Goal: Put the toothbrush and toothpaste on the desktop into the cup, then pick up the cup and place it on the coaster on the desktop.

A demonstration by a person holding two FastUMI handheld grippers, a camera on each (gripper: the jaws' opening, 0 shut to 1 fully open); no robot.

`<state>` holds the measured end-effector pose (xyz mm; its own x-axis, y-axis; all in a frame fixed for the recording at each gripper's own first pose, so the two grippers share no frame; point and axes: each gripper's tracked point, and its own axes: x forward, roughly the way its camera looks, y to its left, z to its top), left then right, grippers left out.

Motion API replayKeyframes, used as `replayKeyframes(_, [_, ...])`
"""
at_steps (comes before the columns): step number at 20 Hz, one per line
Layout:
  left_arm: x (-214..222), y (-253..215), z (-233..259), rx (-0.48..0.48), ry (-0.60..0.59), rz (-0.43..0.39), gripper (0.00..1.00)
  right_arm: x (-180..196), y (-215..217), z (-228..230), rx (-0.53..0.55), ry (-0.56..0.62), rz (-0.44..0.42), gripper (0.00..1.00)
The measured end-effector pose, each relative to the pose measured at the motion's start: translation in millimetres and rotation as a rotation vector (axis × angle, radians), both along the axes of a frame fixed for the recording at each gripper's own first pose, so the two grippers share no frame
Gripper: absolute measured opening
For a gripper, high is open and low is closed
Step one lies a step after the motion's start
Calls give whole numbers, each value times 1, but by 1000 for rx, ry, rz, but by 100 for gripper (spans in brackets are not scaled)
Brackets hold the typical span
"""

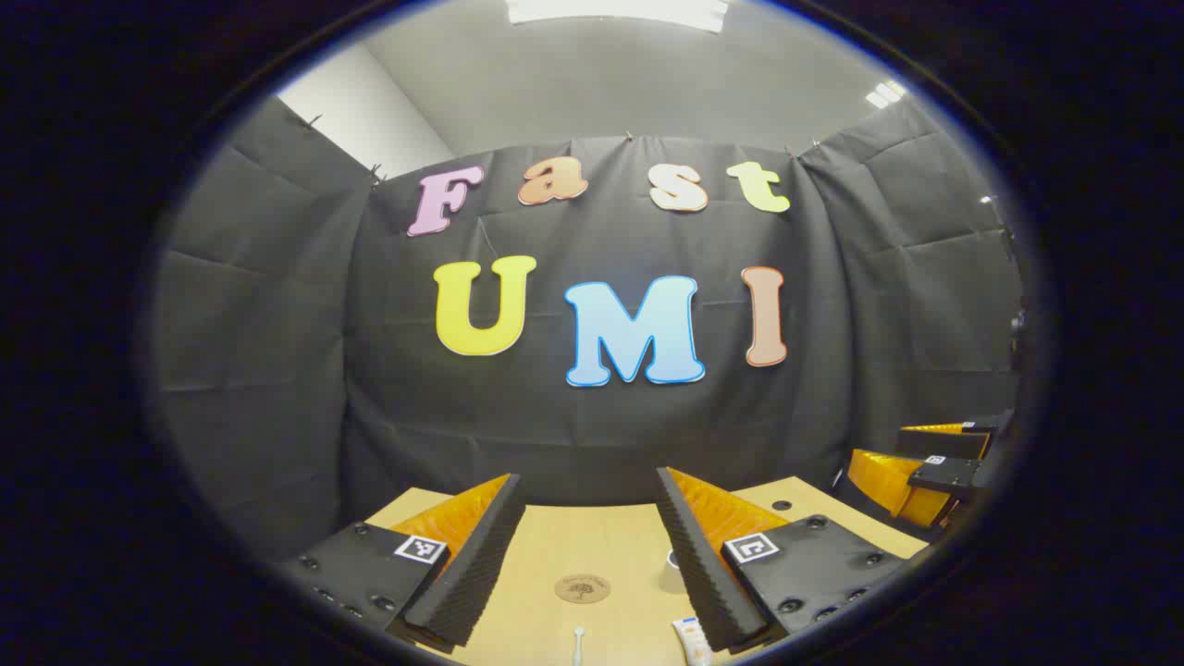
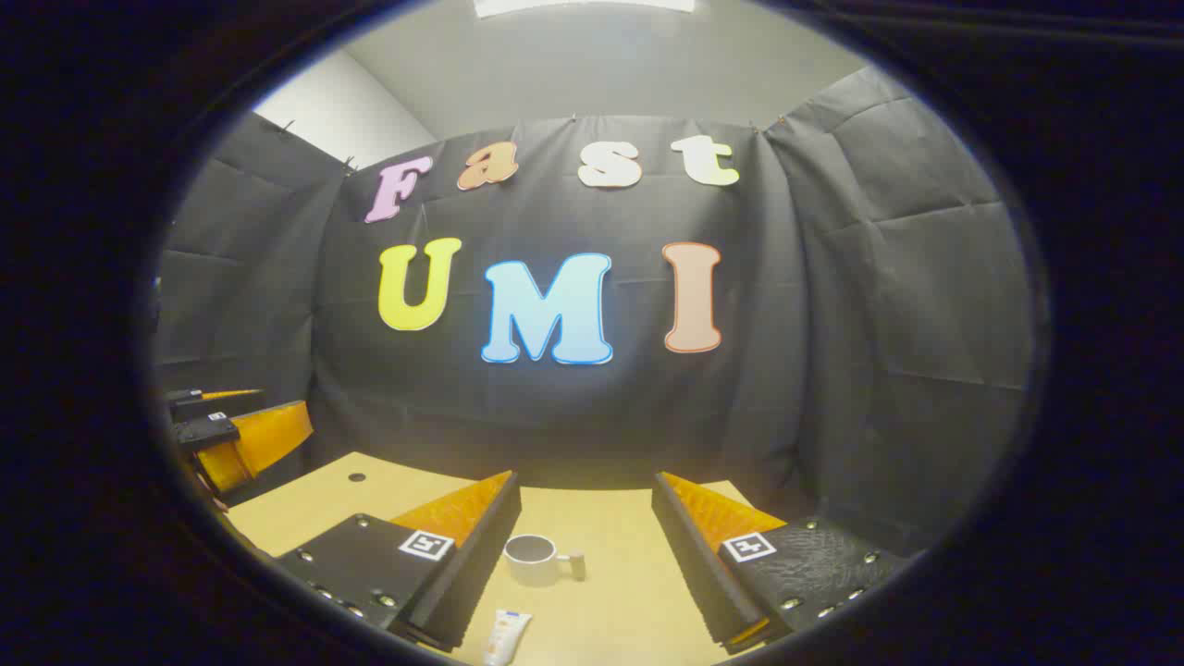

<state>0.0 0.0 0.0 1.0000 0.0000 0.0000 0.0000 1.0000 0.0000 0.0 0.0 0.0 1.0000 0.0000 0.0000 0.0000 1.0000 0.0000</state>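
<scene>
In the left gripper view my left gripper [image 1: 588, 490] stands open above the wooden desktop [image 1: 546, 546]. Between its fingers lie the round brown coaster [image 1: 582, 588] and the tip of the white toothbrush [image 1: 578, 640]. The white toothpaste tube [image 1: 692, 638] lies by its right finger, and a sliver of the white cup [image 1: 672, 566] peeks out behind that finger. In the right gripper view my right gripper [image 2: 585, 488] is open too, with the white cup [image 2: 536, 558], handle to the right, upright between its fingers. The toothpaste tube [image 2: 505, 635] lies nearer, at the bottom.
Black cloth walls close the desk at the back and sides. The right gripper [image 1: 934, 467] shows at the right edge of the left gripper view, and the left gripper [image 2: 231, 435] at the left edge of the right gripper view. Small round holes [image 2: 356, 477] mark the desktop.
</scene>
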Motion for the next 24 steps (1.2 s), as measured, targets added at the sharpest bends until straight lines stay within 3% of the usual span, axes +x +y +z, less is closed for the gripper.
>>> replayKeyframes(1, [0, 3, -4, -9, 6, 6, 89, -1, 3, -1, 5, 2, 10, 94])
replayKeyframes(2, [2, 6, -9, -17, 14, 11, 93, 0, 7, -1, 5, 5, 20, 94])
replayKeyframes(4, [0, 6, -17, -23, 33, 17, 93, -1, 9, -4, -16, 14, 30, 90])
replayKeyframes(6, [-5, 4, -12, -13, 19, 17, 89, -5, 12, -3, -15, 13, 42, 94])
replayKeyframes(7, [-6, 4, -10, -2, 14, 19, 98, -5, 13, -4, -10, 19, 48, 90])
replayKeyframes(8, [-6, 3, -10, 5, 16, 19, 93, -5, 14, -7, -8, 29, 52, 90])
replayKeyframes(10, [-9, 0, -13, -2, 15, 12, 93, -7, 13, -8, -6, 36, 54, 90])
replayKeyframes(11, [-8, -2, -12, -4, 17, 9, 98, -8, 13, -7, -6, 36, 54, 90])
replayKeyframes(12, [-7, -2, -12, -4, 19, 10, 89, -6, 13, -8, -8, 37, 54, 90])
replayKeyframes(13, [-7, 0, -13, -4, 20, 11, 93, -6, 13, -8, -8, 38, 56, 90])
replayKeyframes(14, [-7, 0, -13, -3, 19, 15, 89, -6, 14, -11, -6, 45, 61, 90])
replayKeyframes(18, [-5, 2, -16, 4, 25, 22, 93, -2, 20, -24, -6, 84, 88, 90])
replayKeyframes(23, [3, 2, -47, 14, 105, 8, 93, 7, 35, -60, 13, 215, 134, 90])
replayKeyframes(24, [5, 4, -59, 10, 136, 7, 98, 10, 39, -72, 19, 259, 140, 90])
